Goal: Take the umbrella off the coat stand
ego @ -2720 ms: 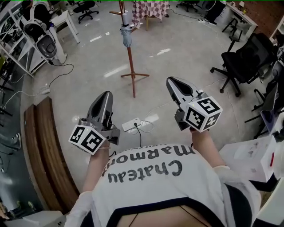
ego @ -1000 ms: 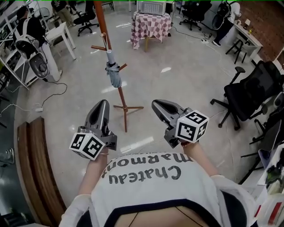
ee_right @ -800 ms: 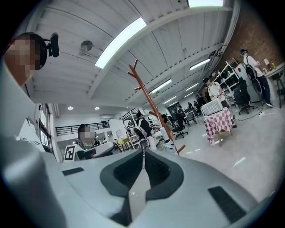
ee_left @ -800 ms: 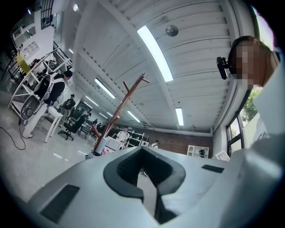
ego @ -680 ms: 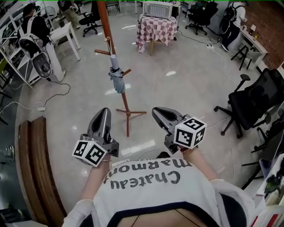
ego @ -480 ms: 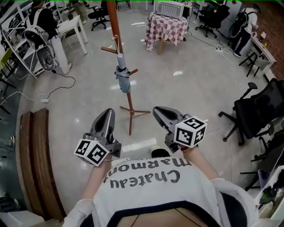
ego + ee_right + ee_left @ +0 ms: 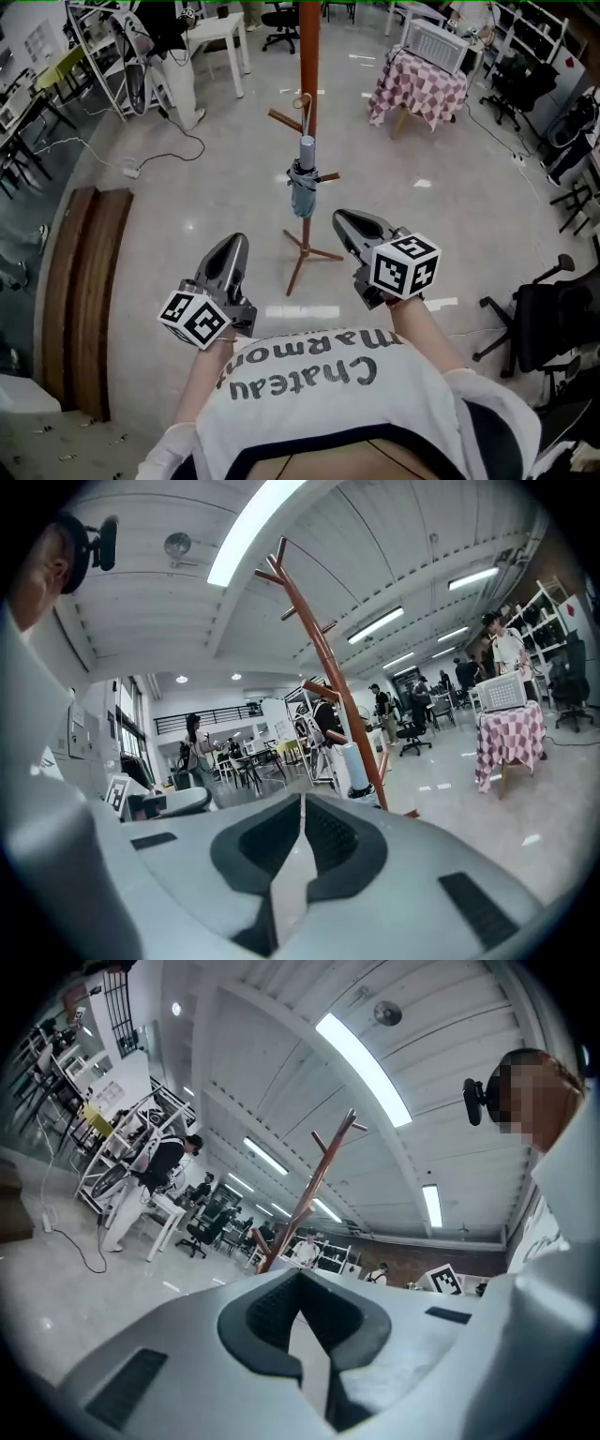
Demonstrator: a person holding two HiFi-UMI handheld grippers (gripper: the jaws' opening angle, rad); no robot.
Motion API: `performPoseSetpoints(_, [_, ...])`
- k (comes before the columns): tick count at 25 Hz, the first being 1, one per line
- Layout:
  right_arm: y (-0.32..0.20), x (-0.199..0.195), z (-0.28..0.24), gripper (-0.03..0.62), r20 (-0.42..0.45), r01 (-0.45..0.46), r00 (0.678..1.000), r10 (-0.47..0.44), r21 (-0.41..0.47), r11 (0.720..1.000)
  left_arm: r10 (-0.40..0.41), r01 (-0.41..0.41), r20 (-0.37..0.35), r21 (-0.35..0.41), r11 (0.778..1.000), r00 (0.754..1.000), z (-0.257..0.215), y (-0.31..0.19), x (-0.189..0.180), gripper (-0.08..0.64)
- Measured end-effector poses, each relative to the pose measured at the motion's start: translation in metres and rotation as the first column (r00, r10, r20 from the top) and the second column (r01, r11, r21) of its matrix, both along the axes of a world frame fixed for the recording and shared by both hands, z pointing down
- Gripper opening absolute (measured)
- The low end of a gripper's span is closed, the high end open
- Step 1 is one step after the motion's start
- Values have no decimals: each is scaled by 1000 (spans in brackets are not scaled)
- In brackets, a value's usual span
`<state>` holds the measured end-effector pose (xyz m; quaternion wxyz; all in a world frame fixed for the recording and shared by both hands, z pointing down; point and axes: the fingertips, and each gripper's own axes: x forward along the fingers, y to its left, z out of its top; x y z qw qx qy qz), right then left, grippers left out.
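Note:
A folded grey-blue umbrella (image 7: 302, 184) hangs upright against the red-brown coat stand (image 7: 308, 89), beside a short side peg. The stand's tripod foot (image 7: 306, 251) rests on the shiny floor. My left gripper (image 7: 234, 247) is held out low at the left, short of the stand, jaws together and empty. My right gripper (image 7: 343, 221) is held out just right of the stand's foot, shut with nothing in it. In the right gripper view the stand (image 7: 323, 658) and the umbrella (image 7: 355, 767) rise just beyond the gripper (image 7: 302, 799). In the left gripper view only the stand (image 7: 310, 1196) shows above the gripper (image 7: 300, 1275).
A table with a checked cloth (image 7: 419, 84) stands back right, a white table (image 7: 217, 33) and a person (image 7: 169, 42) back left. A low wooden platform (image 7: 80, 272) runs along the left. A black office chair (image 7: 551, 323) is at the right, a cable (image 7: 178, 141) on the floor.
The view has closed in on the coat stand, which now stands nearer and between the two grippers. Both grippers have moved forward with it and stay shut.

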<state>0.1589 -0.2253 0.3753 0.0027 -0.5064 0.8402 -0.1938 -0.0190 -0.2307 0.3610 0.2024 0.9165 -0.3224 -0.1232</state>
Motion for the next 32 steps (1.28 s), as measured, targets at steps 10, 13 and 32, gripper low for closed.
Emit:
performPoseSetpoints(10, [-82, 9, 10, 46, -63, 74, 995, -74, -7, 997, -222, 222, 27, -11, 975, 975, 3, -24, -47, 21])
performPoseSetpoints(13, [-96, 0, 19, 150, -93, 124, 988, -126, -28, 992, -274, 274, 30, -13, 962, 961, 6, -26, -59, 21])
performPoseSetpoints(32, [-176, 0, 21, 195, -158, 200, 968, -194, 23, 980, -491, 492, 38, -50, 869, 871, 22, -12, -86, 21])
